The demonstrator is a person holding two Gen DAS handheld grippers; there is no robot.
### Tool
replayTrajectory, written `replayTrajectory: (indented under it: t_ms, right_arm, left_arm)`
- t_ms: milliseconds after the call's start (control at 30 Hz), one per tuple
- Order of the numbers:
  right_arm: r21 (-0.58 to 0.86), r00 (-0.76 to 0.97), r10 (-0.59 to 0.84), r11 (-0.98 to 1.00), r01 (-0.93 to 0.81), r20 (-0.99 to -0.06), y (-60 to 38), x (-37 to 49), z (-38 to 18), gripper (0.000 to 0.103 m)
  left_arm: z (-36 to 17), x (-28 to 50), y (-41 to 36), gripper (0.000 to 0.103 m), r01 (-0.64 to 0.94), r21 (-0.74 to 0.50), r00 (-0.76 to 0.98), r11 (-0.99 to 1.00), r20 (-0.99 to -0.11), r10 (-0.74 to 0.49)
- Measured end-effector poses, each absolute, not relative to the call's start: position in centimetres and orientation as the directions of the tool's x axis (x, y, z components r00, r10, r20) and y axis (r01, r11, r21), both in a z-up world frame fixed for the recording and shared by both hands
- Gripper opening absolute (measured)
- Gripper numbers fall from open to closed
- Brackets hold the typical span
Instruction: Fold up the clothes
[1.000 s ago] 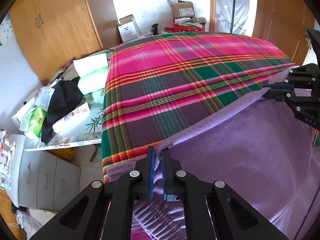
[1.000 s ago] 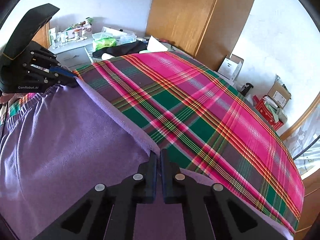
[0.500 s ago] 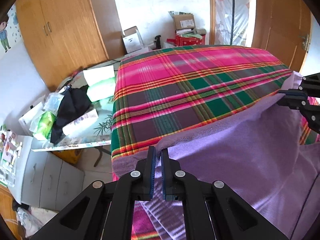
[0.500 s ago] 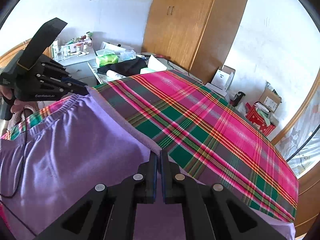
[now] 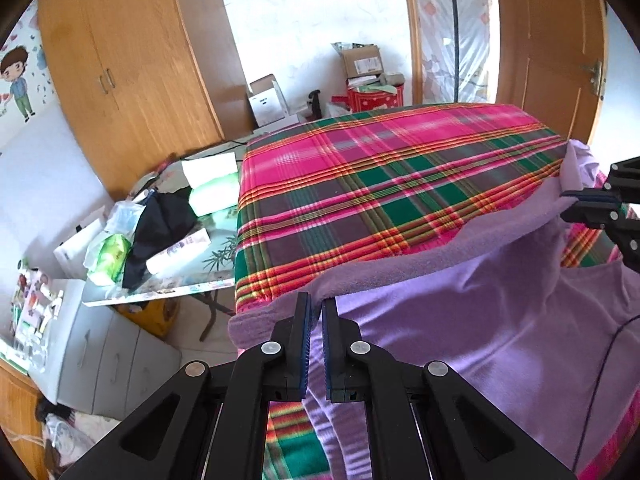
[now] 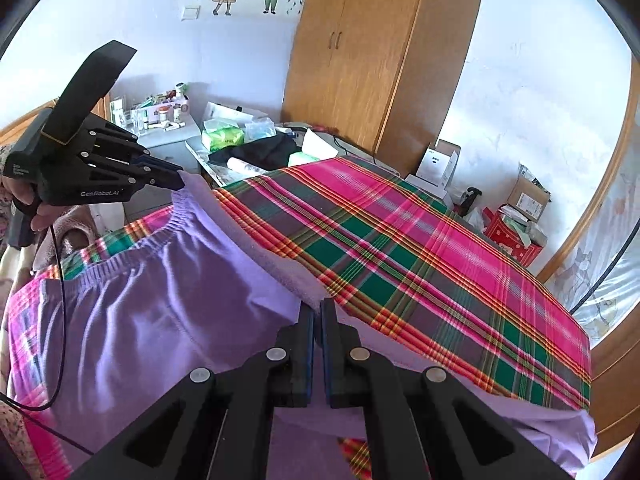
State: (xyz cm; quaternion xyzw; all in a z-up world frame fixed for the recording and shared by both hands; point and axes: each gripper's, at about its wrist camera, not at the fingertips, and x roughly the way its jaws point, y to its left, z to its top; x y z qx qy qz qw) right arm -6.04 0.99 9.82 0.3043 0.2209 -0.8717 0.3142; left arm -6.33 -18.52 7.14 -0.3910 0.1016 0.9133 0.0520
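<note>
Bedroom, wooden wardrobe [image 6: 376, 52] behind pink-green plaid bedspread [image 5: 384, 184]. Purple fleece trousers [image 6: 152, 304] lifted off the bedspread's near side, top edge stretched taut. Left gripper [image 5: 316, 308] and right gripper [image 6: 317, 308] both pinched tight on that edge, at opposite ends.

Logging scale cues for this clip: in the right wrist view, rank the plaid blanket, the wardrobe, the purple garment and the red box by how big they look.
1. Plaid blanket
2. Purple garment, swelled by nearness to the camera, so close to the blanket
3. Wardrobe
4. Red box, clearly smallest
</note>
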Motion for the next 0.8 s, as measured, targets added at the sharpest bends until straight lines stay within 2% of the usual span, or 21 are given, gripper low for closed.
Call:
replayTrajectory:
  t_ms: [800]
  right_arm:
    - [-0.195,-0.670,-0.447,-0.728,0.658,-0.592,3.3,6.0,11.9,0.003]
  left_arm:
    - [10.0,5.2,-17.5,0.005,-0.160,0.165,-0.763,-0.973,-0.646,0.016]
